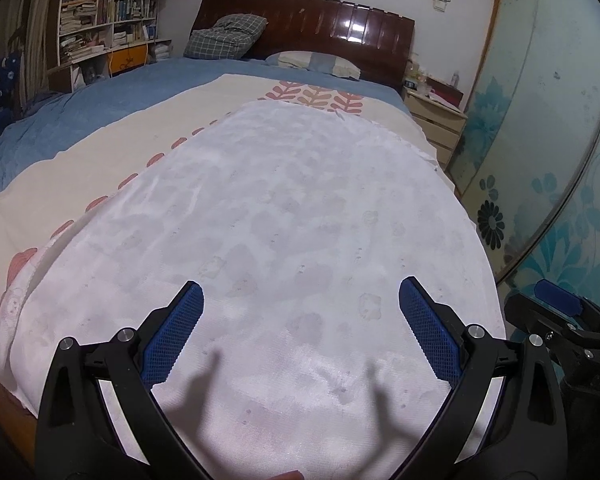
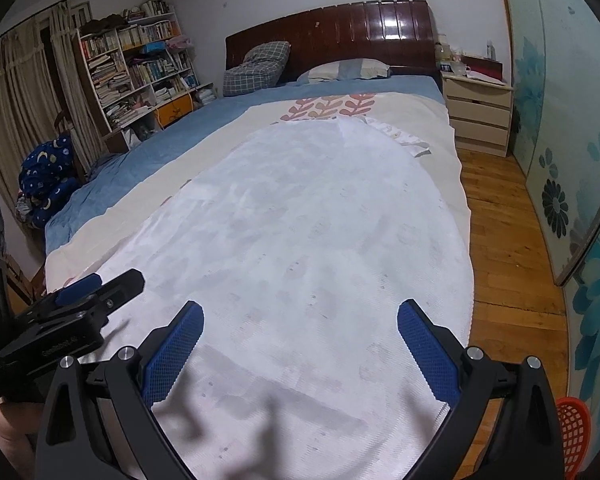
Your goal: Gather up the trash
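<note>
My left gripper (image 1: 301, 300) is open and empty, held low over a white patterned cloth (image 1: 284, 240) spread on the bed. My right gripper (image 2: 300, 322) is open and empty over the same cloth (image 2: 300, 220), to the right of the left one. The left gripper also shows at the left of the right wrist view (image 2: 80, 300), and the right gripper shows at the right edge of the left wrist view (image 1: 560, 308). I see no loose trash on the cloth. An orange mesh basket (image 2: 574, 428) shows partly at the bottom right on the floor.
The bed has a blue sheet (image 1: 100, 112), a cream leaf-print cover (image 2: 332, 106), two pillows (image 2: 348, 69) and a dark headboard (image 1: 320, 28). A nightstand (image 2: 478, 116), wooden floor (image 2: 504, 240) and floral wardrobe doors (image 2: 560, 160) lie right. A bookshelf (image 2: 140, 68) stands left.
</note>
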The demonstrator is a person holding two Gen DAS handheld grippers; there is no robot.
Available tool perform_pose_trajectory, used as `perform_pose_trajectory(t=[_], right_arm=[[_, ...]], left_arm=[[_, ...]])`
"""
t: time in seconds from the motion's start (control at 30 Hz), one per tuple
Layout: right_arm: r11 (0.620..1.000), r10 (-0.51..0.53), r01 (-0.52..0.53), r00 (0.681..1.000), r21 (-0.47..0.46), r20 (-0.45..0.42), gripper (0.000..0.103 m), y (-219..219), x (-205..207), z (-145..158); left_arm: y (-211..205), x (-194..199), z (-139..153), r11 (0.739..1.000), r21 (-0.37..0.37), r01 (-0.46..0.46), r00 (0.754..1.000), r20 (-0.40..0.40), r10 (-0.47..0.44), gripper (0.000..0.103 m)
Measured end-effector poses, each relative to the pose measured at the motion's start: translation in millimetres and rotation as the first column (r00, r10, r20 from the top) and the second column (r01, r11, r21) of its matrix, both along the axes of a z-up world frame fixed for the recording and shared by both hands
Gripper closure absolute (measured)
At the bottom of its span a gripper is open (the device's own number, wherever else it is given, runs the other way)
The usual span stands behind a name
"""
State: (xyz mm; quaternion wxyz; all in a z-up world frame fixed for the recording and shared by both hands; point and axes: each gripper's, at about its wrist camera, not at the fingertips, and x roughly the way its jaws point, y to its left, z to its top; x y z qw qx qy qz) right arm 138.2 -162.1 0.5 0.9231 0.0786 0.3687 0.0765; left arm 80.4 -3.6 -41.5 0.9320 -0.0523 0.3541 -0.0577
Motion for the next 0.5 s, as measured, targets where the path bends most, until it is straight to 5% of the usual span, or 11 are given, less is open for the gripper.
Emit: perform_pose_trajectory(t=[0.5], right_arm=[[1.000, 0.008, -0.008, 1.000, -0.004, -0.006, 0.007, 1.5, -2.2, -5.7]], left_arm=[[1.5, -1.5, 0.2, 1.000, 0.011, -0.005, 1.000, -0.002, 0.005, 0.006]])
